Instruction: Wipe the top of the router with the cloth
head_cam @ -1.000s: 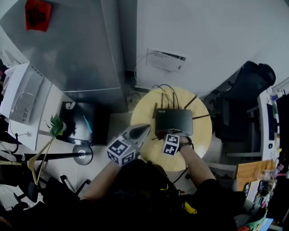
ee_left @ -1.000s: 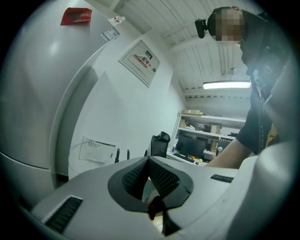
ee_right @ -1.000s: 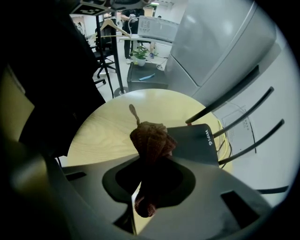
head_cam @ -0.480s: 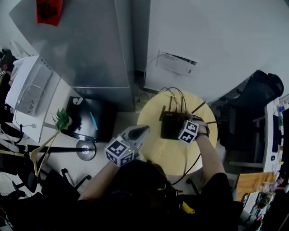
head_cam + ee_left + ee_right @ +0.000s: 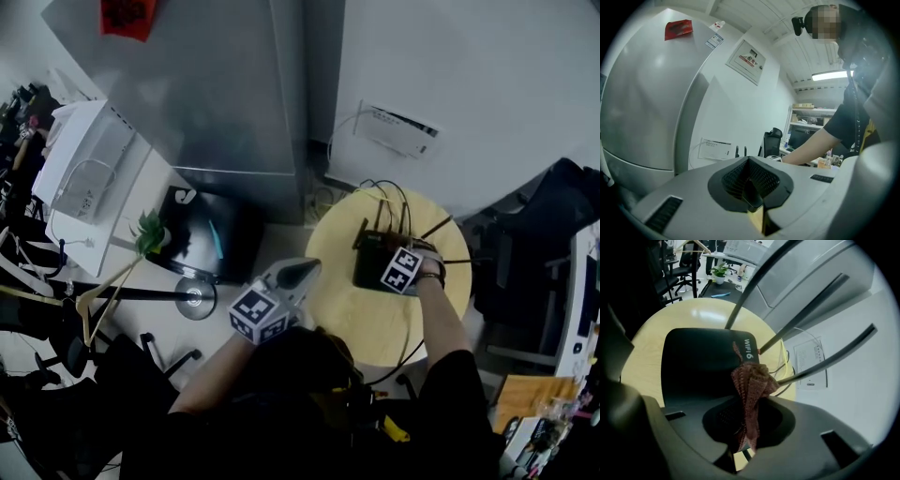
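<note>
Round and pale yellow, the desk point(image 5: 361, 323) sits right of centre in the head view, below a white wall and beside a grey cabinet point(image 5: 216, 84). On it lies the black router point(image 5: 698, 362), its antennas point(image 5: 806, 301) slanting to the upper right. The right gripper point(image 5: 743, 446) hangs over the router with its jaws clamped on the reddish cloth point(image 5: 750, 385), whose bunched end is over the router's top by the white print. The left gripper point(image 5: 305, 270) is held left of the desk, jaws together with nothing between them.

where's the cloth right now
The cloth is clamped in the right gripper, at the edge of the black router beside its antennas, on the round yellow table at the head view's right.
</note>
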Action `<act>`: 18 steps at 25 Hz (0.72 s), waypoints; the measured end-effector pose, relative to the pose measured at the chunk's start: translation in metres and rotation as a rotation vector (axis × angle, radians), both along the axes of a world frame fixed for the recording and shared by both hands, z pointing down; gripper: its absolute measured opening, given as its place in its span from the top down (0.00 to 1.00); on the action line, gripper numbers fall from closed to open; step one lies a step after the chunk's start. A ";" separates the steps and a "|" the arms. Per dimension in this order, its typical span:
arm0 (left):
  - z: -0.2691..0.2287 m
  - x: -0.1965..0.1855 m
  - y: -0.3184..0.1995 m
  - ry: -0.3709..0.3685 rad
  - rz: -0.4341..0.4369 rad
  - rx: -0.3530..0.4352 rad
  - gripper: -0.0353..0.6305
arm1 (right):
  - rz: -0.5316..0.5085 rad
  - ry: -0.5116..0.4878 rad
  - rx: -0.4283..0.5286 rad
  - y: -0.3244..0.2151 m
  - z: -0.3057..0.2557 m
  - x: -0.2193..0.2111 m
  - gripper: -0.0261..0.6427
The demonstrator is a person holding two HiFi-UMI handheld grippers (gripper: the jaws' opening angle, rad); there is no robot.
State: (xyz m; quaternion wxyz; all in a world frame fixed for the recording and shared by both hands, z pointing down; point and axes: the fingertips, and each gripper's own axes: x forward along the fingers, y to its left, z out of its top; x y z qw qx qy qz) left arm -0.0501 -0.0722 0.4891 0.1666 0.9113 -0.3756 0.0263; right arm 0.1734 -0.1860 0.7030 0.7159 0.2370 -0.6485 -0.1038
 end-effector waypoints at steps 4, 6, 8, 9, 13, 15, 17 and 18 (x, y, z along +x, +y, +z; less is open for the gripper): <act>0.000 0.009 0.003 -0.009 0.038 0.007 0.96 | 0.001 0.010 -0.040 0.014 0.003 -0.003 0.86; 0.000 0.014 0.004 -0.011 0.055 0.017 0.96 | 0.002 0.006 -0.055 0.021 0.004 -0.005 0.86; -0.002 0.021 0.004 -0.005 0.075 0.024 0.96 | 0.001 -0.003 -0.061 0.029 0.004 -0.007 0.86; -0.002 0.025 0.004 -0.001 0.086 0.024 0.96 | -0.001 -0.006 -0.061 0.034 0.004 -0.007 0.86; 0.000 0.043 0.010 0.002 0.144 0.032 0.96 | -0.017 -0.013 -0.059 0.059 0.006 -0.012 0.86; -0.002 0.053 0.012 0.004 0.166 0.036 0.96 | -0.026 -0.025 -0.059 0.070 0.007 -0.014 0.86; 0.000 0.060 0.012 0.000 0.186 0.035 0.96 | -0.035 -0.034 -0.056 0.078 0.007 -0.016 0.86; 0.000 0.064 0.012 0.002 0.196 0.035 0.96 | -0.037 -0.038 -0.054 0.081 0.007 -0.016 0.86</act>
